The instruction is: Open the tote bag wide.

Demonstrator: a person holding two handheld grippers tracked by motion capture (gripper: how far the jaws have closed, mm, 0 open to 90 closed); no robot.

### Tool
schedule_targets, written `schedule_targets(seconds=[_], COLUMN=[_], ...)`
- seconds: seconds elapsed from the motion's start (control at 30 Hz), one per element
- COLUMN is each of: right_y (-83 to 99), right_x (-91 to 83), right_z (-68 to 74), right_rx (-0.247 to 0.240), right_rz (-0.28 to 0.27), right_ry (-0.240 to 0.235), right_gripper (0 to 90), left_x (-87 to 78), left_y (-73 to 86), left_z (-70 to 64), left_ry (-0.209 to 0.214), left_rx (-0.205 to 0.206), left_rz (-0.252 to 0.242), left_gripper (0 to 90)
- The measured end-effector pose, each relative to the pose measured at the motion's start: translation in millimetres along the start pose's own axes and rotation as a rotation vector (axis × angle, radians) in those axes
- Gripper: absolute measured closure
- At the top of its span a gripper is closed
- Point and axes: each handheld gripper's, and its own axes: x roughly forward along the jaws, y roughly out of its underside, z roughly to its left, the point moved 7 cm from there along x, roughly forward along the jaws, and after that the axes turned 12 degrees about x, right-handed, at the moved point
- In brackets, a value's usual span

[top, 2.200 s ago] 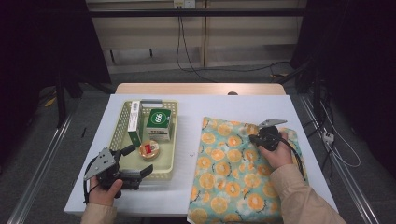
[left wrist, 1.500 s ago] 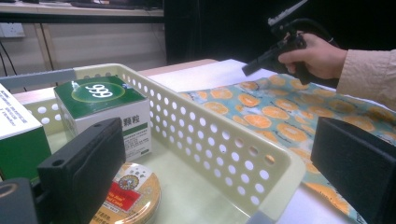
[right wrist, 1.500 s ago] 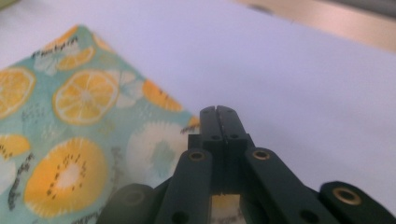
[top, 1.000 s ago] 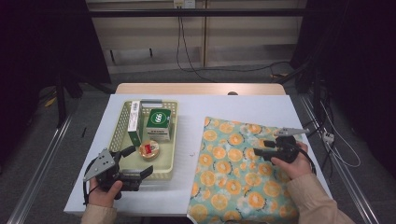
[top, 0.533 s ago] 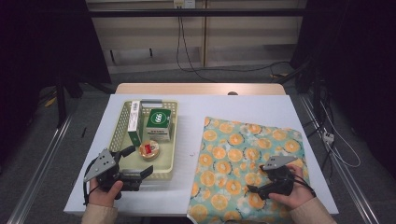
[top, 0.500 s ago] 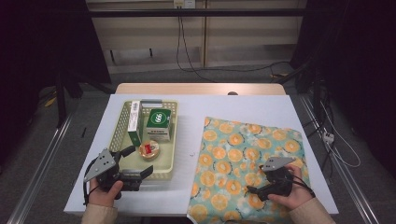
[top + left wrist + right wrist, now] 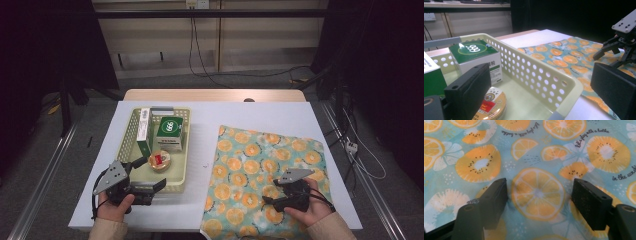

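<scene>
"999" on green box [image 7: 475,48]

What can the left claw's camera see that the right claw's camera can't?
Left gripper view: a cream basket holding a green-topped box and a round tin, its own open left claw, and the right claw farther off. Right gripper view: tiny writing printed on the cloth, between its open jaws. Both show the orange-slice cloth.
</scene>
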Motion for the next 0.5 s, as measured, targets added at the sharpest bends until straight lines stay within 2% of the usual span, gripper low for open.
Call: schedule_targets(seconds=[0.17,0.33,0.4,0.43,0.5], right_y=[-0.7,-1.9,-3.5,-4.2,-4.8], right_x=[-1.2,-0.9,0.4,1.1,2.4], right_z=[3.3,5.2,5.7,6.1,8.1], right_rx=[-0.014,-0.004,-0.018,-0.020,-0.031], right_rz=[-0.013,-0.044,-0.041,-0.041,-0.038], right_ry=[-0.006,-0.039,-0.045,-0.047,-0.055], right_gripper=[43.9,74.8,81.4,87.9,90.0], left_x=[0.4,0.7,0.3,0.1,-0.6], left_y=[-0.6,-0.1,0.2,0.3,0.4], left_z=[-0.1,-0.1,-0.3,0.0,0.4], left_ry=[-0.001,0.000,0.001,0.000,-0.002], left_rx=[0.005,0.004,0.002,0.002,0.003], left_rz=[0.000,0.001,0.002,0.001,0.001], left_gripper=[3.1,3.1,3.1,3.1,3.1])
